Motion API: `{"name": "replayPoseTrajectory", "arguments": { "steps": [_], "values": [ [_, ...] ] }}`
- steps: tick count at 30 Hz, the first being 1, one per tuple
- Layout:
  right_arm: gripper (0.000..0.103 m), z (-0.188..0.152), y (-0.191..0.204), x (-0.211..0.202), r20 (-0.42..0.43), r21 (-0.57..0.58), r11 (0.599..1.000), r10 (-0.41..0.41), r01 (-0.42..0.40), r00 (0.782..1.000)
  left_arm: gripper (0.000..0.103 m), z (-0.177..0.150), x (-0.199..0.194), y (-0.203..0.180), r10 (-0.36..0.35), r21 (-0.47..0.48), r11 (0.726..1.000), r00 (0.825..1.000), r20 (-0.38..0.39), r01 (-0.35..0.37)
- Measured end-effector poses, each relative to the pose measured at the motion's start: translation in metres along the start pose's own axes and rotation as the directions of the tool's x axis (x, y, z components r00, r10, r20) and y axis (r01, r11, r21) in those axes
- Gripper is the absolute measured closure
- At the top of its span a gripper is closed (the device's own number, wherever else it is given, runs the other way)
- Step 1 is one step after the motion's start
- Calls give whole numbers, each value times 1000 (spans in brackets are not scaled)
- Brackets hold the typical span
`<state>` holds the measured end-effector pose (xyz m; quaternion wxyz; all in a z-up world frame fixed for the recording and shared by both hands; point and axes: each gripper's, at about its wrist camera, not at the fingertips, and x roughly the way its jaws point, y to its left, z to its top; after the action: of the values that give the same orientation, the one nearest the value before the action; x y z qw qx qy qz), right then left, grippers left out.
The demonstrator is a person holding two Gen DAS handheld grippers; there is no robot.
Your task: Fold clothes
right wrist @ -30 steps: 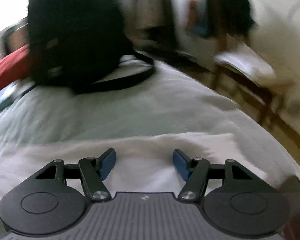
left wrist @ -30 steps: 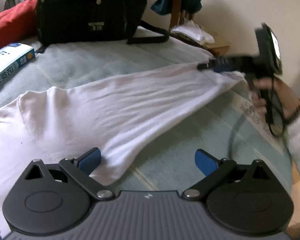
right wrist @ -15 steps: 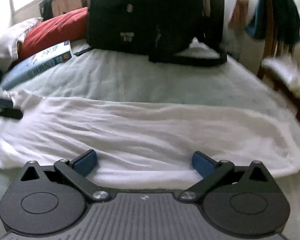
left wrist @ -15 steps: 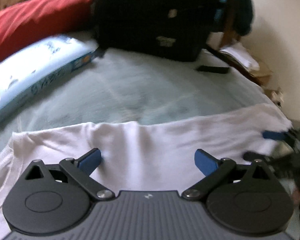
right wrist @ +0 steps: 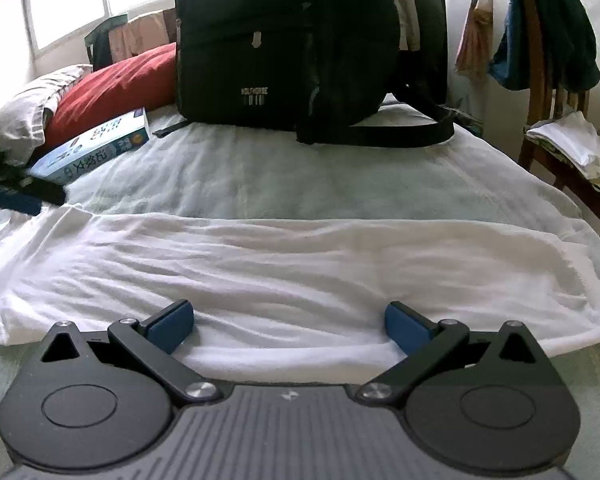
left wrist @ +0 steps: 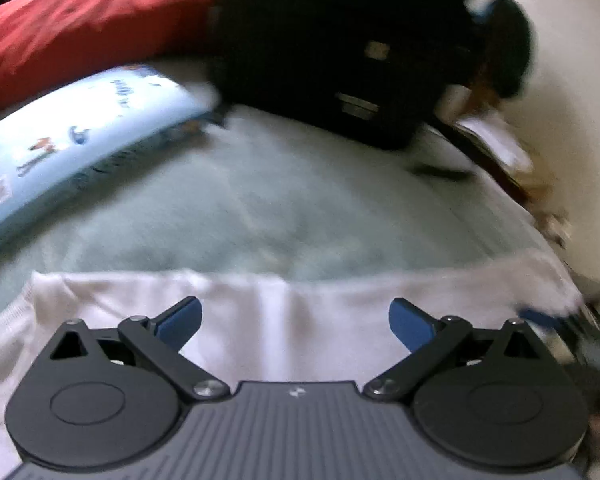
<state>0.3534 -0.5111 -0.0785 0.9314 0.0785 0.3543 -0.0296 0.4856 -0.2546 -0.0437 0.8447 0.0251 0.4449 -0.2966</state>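
A white T-shirt (right wrist: 284, 264) lies folded lengthwise into a long band across the pale green bed cover. My right gripper (right wrist: 286, 326) is open at the band's near edge, cloth lying between its blue pads (right wrist: 172, 324) without being pinched. My left gripper (left wrist: 296, 322) is also open, low over the shirt (left wrist: 284, 320) near its collar end, nothing held. The left gripper's blue fingertips (right wrist: 12, 200) show at the far left of the right wrist view; the right gripper's tip (left wrist: 540, 316) blurs at the right edge of the left wrist view.
A black backpack (right wrist: 292, 48) stands at the back of the bed with its strap trailing. A light blue box (right wrist: 96, 148) and a red pillow (right wrist: 120, 88) lie to the left. A wooden chair (right wrist: 556, 92) with draped clothes stands at the right.
The left gripper swung left from the sleeve toward the collar end and dropped low. The right gripper pulled back from the far hem to the near edge and opened wider.
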Motion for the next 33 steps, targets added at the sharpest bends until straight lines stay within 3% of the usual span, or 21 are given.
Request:
{"name": "replayPoseTrajectory", "arguments": {
  "steps": [4, 8, 11, 15, 17, 20, 23, 28, 32, 33],
  "values": [
    [0, 5, 6, -10, 0, 23, 998, 53, -53, 999, 3, -4, -1, -7, 3, 12, 1000, 1000, -15, -3],
    [0, 7, 28, 6, -64, -71, 997, 28, -32, 998, 3, -6, 7, -8, 30, 14, 999, 999, -30, -29],
    [0, -5, 35, -1, -53, -174, 985, 4, -13, 999, 3, -7, 13, -9, 50, 16, 999, 998, -42, -49],
    [0, -9, 18, -20, -86, -122, 992, 11, -21, 996, 4, -9, 21, -11, 76, 18, 997, 995, -57, -75],
    [0, -7, 19, -35, -95, -103, 995, -2, -8, 996, 4, -9, 8, -10, 48, 0, 999, 998, -51, -48],
    [0, -5, 37, -68, -73, -116, 988, 89, -97, 993, 4, -14, -25, -7, 45, -6, 999, 998, -39, -45],
    [0, -6, 71, -95, -36, -164, 947, 273, -275, 961, 3, -24, -68, 2, 92, 2, 996, 995, -34, -92],
    [0, -12, 150, -95, -102, -205, 836, 499, -509, 860, 3, -58, -134, 34, 194, -26, 981, 980, -40, -195],
    [0, -24, 199, -63, -182, -186, 835, 489, -518, 853, 3, -98, -170, 69, 222, -92, 970, 974, -42, -225],
    [0, -28, 204, -56, -197, -179, 849, 465, -498, 863, 3, -109, -176, 77, 223, -107, 968, 974, -43, -226]
  ]
}}
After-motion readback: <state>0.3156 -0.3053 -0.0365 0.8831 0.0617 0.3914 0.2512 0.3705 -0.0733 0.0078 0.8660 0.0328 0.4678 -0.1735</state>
